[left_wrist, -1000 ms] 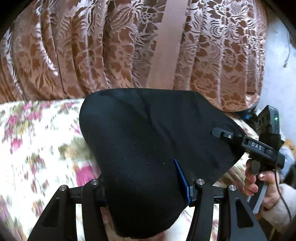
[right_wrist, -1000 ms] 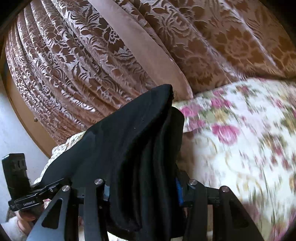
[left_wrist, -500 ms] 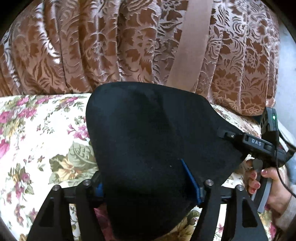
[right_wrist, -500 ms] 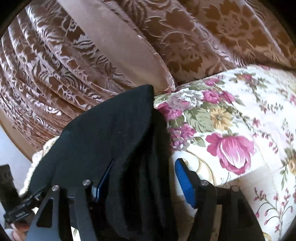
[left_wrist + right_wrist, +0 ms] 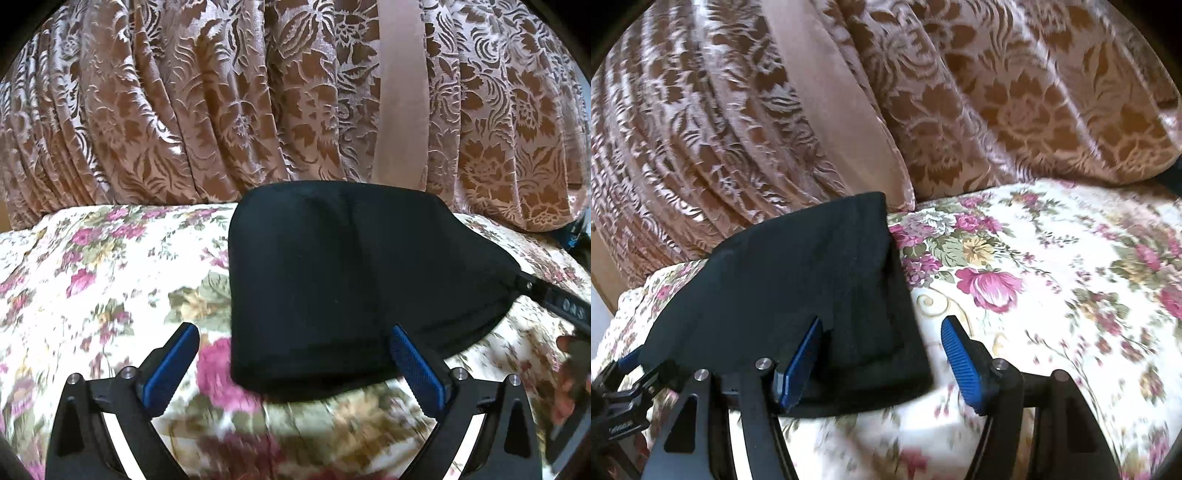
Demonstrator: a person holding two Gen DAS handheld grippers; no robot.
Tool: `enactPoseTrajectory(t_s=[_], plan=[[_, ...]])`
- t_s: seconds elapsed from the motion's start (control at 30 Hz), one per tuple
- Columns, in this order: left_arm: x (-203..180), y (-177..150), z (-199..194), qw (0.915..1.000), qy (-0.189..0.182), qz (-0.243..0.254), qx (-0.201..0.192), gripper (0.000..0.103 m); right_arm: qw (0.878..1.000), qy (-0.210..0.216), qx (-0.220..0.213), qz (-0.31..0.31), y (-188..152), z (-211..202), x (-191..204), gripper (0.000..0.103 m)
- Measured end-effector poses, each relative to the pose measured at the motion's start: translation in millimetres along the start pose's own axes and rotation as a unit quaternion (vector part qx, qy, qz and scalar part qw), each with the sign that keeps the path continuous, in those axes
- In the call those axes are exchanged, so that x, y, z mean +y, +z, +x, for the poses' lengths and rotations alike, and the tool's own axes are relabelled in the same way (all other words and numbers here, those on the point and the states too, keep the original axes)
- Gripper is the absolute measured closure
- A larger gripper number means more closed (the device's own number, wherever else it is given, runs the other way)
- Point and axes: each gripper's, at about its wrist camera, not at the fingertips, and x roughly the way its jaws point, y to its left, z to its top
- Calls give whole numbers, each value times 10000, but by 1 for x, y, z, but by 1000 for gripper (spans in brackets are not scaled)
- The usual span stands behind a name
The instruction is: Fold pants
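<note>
Folded black pants (image 5: pixel 332 280) released on the floral bedcover (image 5: pixel 92 277)

Left gripper (image 5: pixel 295 354) is opening wide, right gripper (image 5: pixel 882 347) stands open; draw both back low and straight so the fold keeps flat.

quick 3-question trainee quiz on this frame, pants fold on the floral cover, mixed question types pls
1. True or false: the black pants lie folded on the floral bedcover.
2. What hangs behind the bed: A) plain white blind B) brown patterned curtain C) mirror?
3. Fill in: in the right wrist view, the right gripper stands ____, pads off the cloth.

Key
1. True. The left gripper is opening, its pads clear of the pants.
2. B, the brown patterned curtain.
3. Open; the pants sit between its fingers, nearer the left pad.
</note>
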Motion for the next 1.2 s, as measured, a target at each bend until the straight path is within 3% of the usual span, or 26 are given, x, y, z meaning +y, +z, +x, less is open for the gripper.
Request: enactPoseTrajectory(t_s=[0.2, 0.4, 0.57, 1.2], plan=[[-14, -17, -25, 9989, 251, 300, -253, 0, 9990, -173, -223, -358, -26, -35, 26, 36], [-17, -23, -49, 9972, 523, 271, -457, 0, 9978, -272, -236, -548, -41, -55, 43, 35], [-20, -29, -68, 9971, 607, 151, -425, 0, 9965, -415, -185, -698, -54, -70, 56, 35], [-17, -42, -108, 9970, 712, -123, -291, 0, 9982, -145, -148, -559, -70, -108, 63, 35]])
